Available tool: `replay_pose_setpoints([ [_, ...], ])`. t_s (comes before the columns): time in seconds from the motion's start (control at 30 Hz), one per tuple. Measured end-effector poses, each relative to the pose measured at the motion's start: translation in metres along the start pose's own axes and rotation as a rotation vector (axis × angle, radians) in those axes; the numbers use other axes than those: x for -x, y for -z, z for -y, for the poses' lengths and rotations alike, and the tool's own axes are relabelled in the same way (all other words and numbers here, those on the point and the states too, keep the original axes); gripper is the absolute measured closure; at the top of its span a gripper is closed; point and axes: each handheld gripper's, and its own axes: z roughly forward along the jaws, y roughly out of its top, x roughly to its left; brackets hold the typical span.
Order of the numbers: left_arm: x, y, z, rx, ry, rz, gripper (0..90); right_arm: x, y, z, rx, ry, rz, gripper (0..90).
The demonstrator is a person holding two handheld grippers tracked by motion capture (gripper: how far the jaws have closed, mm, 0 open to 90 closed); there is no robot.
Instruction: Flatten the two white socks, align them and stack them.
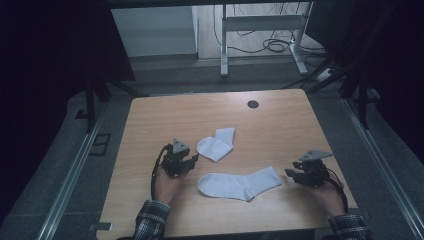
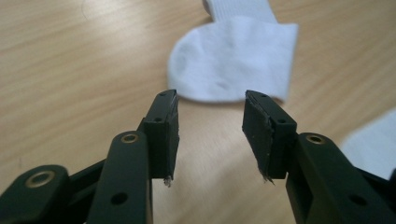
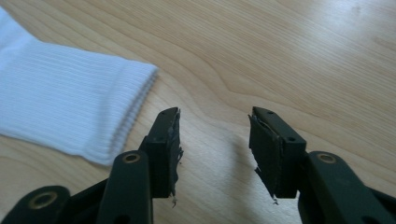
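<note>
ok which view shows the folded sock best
The high view: the folded sock shows whole, lying on the table above the flat sock. The left gripper view gives its rounded end close up, top cut off. The right gripper view has the flat sock's ribbed cuff instead.

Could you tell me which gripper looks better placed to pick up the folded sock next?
Probably the left gripper: its open jaws point at the folded sock just ahead. The right gripper sits open beside the flat sock's cuff, farther from it.
</note>
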Motion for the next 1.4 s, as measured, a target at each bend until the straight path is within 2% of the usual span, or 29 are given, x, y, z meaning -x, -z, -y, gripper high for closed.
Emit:
replay_pose_setpoints([
  [0.2,-0.006,-0.022,-0.013,-0.008,-0.016,-0.036,57.8,0.01,-0.002,0.007,0.011,-0.023,0.029,50.8],
  [0.3,-0.01,-0.035,-0.018,-0.009,-0.002,-0.041,58.4,0.012,-0.004,0.01,0.006,-0.029,0.028,49.8],
  [0.43,-0.013,-0.046,-0.019,-0.021,-0.007,-0.051,58.5,0.012,-0.006,0.011,0.005,-0.035,0.016,48.3],
  [0.5,-0.014,-0.052,-0.018,-0.026,0.006,-0.047,58.4,0.012,-0.006,0.011,0.005,-0.034,0.009,46.1],
  [0.63,-0.014,-0.064,-0.016,-0.064,0.001,-0.049,58.5,0.011,-0.007,0.012,0.011,-0.03,0.0,42.6],
  [0.67,-0.013,-0.066,-0.014,-0.069,-0.005,-0.047,59.4,0.011,-0.007,0.013,0.013,-0.028,-0.002,42.0],
  [0.7,-0.013,-0.066,-0.014,-0.06,0.006,-0.035,62.6,0.011,-0.007,0.013,0.014,-0.028,-0.003,41.6],
  [0.73,-0.014,-0.067,-0.013,-0.056,0.025,-0.012,74.2,0.011,-0.007,0.013,0.016,-0.027,-0.005,40.8],
  [0.77,-0.014,-0.067,-0.013,-0.055,0.043,0.004,74.2,0.011,-0.007,0.013,0.016,-0.027,-0.005,40.8],
  [0.83,-0.011,-0.065,-0.016,-0.071,0.032,-0.006,85.5,0.011,-0.008,0.013,0.018,-0.027,-0.005,40.3],
  [0.87,-0.01,-0.063,-0.018,-0.069,0.022,-0.004,86.2,0.011,-0.008,0.013,0.019,-0.026,-0.005,39.9],
  [1.1,-0.001,-0.029,-0.05,0.037,-0.012,0.024,86.3,0.01,-0.008,0.014,0.022,-0.025,-0.006,39.1],
  [1.23,0.006,-0.01,-0.068,0.084,-0.048,0.024,86.3,0.01,-0.008,0.014,0.024,-0.022,-0.005,38.3],
  [1.4,0.017,0.007,-0.083,0.128,-0.091,0.031,86.2,0.009,-0.008,0.014,0.026,-0.02,-0.005,37.4],
])
